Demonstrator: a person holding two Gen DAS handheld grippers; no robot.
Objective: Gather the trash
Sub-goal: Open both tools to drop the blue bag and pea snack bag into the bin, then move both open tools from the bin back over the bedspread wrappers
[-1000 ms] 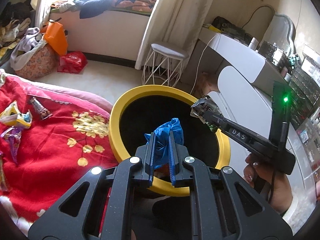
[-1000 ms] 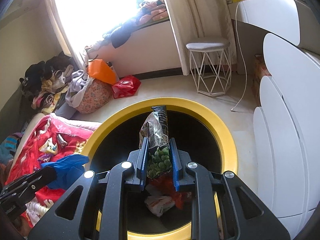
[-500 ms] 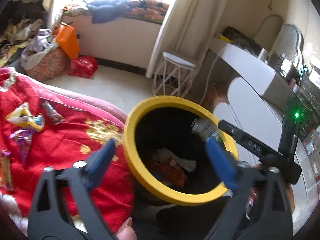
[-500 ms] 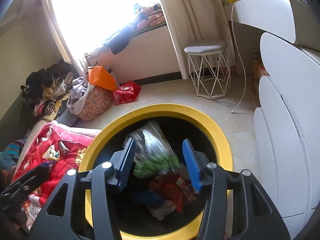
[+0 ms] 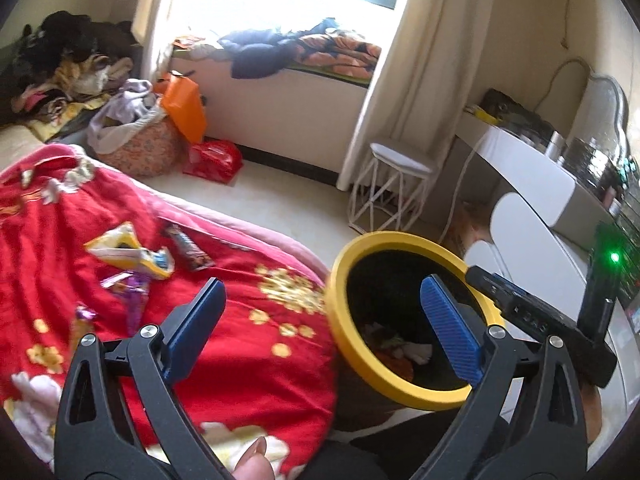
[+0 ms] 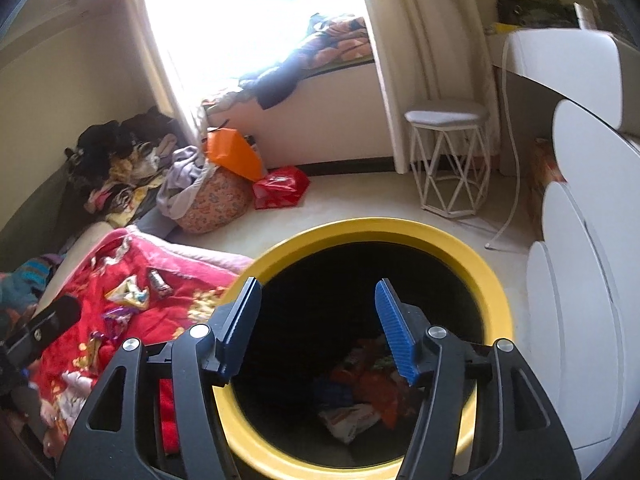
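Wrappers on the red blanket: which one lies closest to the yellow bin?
The dark brown bar wrapper: it lies nearer the yellow bin than the yellow-white wrapper or the purple ones.

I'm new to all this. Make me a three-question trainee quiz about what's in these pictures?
1. True or false: the right claw grips a wrapper.
2. Where do the uncollected wrappers lie? A) on the white stool B) on the red blanket C) on the window sill
3. Fill in: the rim of the bin is coloured ____.

Key
1. False. Nothing is between its jaws, which are opening over the bin; the left claw is empty as well.
2. B. Several wrappers lie on the red blanket, left of the bin.
3. Yellow. Trash already lies at the bottom.
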